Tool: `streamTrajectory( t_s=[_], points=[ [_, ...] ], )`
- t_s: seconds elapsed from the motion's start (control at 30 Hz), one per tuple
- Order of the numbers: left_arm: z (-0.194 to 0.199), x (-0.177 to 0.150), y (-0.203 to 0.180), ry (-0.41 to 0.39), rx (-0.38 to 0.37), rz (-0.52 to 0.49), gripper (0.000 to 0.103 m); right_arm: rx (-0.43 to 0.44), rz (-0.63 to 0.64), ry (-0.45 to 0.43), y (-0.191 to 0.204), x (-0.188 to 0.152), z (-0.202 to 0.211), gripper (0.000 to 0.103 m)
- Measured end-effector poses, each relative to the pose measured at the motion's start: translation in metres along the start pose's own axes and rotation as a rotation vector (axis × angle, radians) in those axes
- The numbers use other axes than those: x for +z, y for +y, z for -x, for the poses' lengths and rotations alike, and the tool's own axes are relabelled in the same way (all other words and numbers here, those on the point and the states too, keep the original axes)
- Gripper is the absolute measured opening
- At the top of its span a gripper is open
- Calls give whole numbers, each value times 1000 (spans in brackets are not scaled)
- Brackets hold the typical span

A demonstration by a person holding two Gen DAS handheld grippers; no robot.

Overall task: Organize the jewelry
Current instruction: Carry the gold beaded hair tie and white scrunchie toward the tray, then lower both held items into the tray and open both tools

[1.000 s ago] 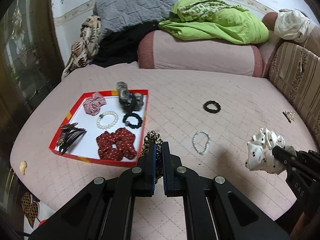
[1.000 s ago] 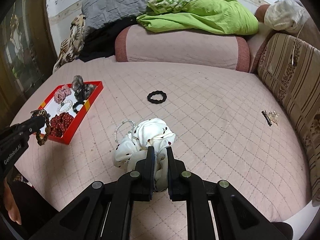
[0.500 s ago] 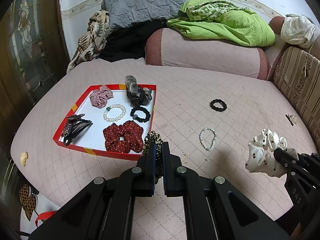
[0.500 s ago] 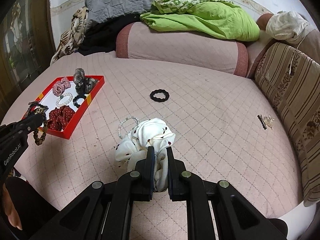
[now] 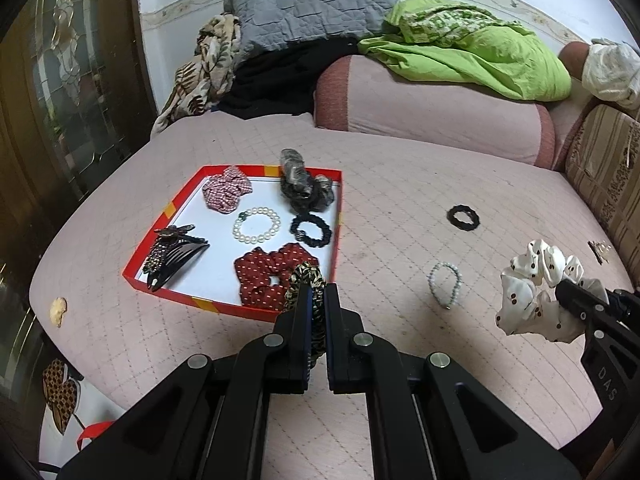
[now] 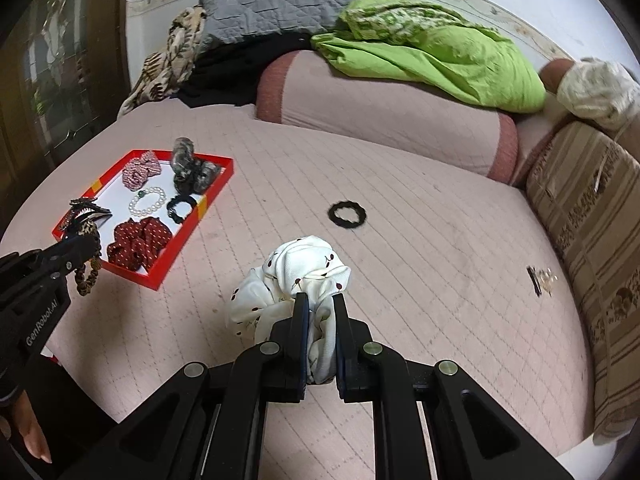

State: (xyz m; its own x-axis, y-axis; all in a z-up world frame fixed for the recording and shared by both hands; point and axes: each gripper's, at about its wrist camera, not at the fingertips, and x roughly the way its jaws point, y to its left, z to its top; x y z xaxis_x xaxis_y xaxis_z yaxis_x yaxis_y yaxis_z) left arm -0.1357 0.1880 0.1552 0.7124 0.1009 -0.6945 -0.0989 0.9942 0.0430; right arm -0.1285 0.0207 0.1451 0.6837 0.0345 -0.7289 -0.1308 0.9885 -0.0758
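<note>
1. The left gripper (image 5: 317, 292) had its fingers pinched narrow on a leopard-print scrunchie (image 5: 307, 280), which hung in the air over the near right corner of the red tray (image 5: 168, 216).
2. The right gripper (image 6: 320, 304) had its fingers clamped on a white scrunchie (image 6: 296, 276) with small dark cherries, held above the pink quilted bed (image 6: 420, 240), to the right of the tray.
3. Inside the tray lay a red dotted scrunchie (image 5: 268, 272), a pearl bracelet (image 5: 256, 225), a black scrunchie (image 5: 312, 231), a pink checked scrunchie (image 5: 226, 194), a grey scrunchie (image 5: 304, 186) at the far edge, and a dark hair clip (image 5: 172, 256) at the left.
4. On the bed to the right of the tray lay a pale bead bracelet (image 5: 445, 283), and farther off a black hair tie (image 5: 463, 218).
5. A small clip (image 6: 540, 280) lay near the striped cushion (image 6: 592, 216) on the far right.
</note>
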Motion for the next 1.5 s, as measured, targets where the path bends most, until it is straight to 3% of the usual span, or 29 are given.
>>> streamTrajectory(
  t_s=[0.43,1.0,1.13,1.27,1.5],
  points=[
    [-31,30,43,8,21,53,5,55,68,-18,47,43,-15,12],
    [-93,86,113,-41,134,65,5,150,119,-3,106,79,-57,12],
    [-104,91,138,-58,154,109,5,153,131,-1,117,88,-65,12],
    [-120,92,161,-25,138,157,5,157,129,-12,126,100,-74,12],
    [-133,97,185,-36,146,211,5,232,112,-26,150,120,-95,12]
  ],
)
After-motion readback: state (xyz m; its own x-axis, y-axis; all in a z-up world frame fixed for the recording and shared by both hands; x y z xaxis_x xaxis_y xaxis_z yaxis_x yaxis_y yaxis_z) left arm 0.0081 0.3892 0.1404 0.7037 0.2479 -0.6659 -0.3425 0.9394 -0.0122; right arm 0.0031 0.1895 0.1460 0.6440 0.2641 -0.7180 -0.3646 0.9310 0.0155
